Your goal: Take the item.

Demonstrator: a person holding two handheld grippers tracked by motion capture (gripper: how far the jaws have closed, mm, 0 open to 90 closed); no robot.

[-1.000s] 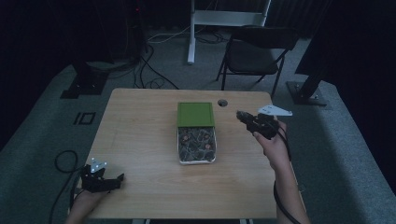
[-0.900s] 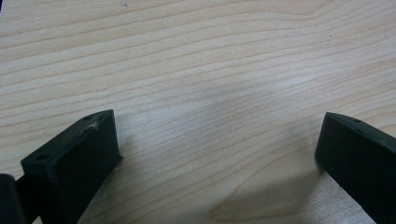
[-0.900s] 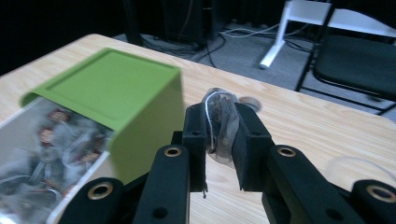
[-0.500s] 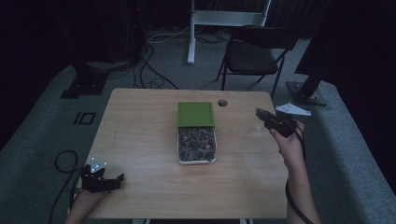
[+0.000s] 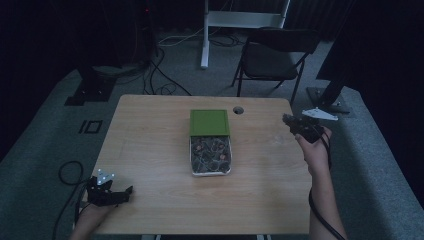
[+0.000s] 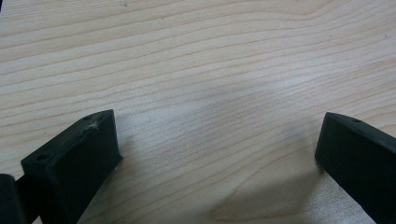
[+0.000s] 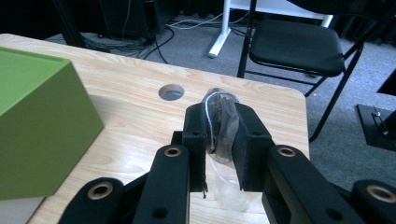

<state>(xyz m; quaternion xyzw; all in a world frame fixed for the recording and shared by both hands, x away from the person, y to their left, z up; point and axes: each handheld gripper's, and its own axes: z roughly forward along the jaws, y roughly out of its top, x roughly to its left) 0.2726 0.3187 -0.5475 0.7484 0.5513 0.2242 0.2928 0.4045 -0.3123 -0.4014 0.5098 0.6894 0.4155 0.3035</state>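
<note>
My right gripper [image 7: 219, 130] is shut on a small clear plastic packet [image 7: 222, 121] with dark contents and a white string. In the high view that gripper [image 5: 290, 121] hangs over the table's right edge, to the right of the box. A green box [image 5: 209, 122] rests on the far end of an open tray [image 5: 210, 172] holding several small packets, at the table's middle. My left gripper [image 5: 129, 190] rests at the near left corner. Its jaws stand wide open over bare wood [image 6: 219, 154], with nothing between them.
The wooden table [image 5: 150, 150] has a round cable hole [image 5: 238, 110] near its far edge. A black folding chair [image 5: 272, 55] stands behind the table, with a white desk leg [image 5: 205, 35] and cables on the floor.
My right hand has carried the gripper and its packet rightward, away from the tray toward the table's right edge. The left gripper has stayed put.
</note>
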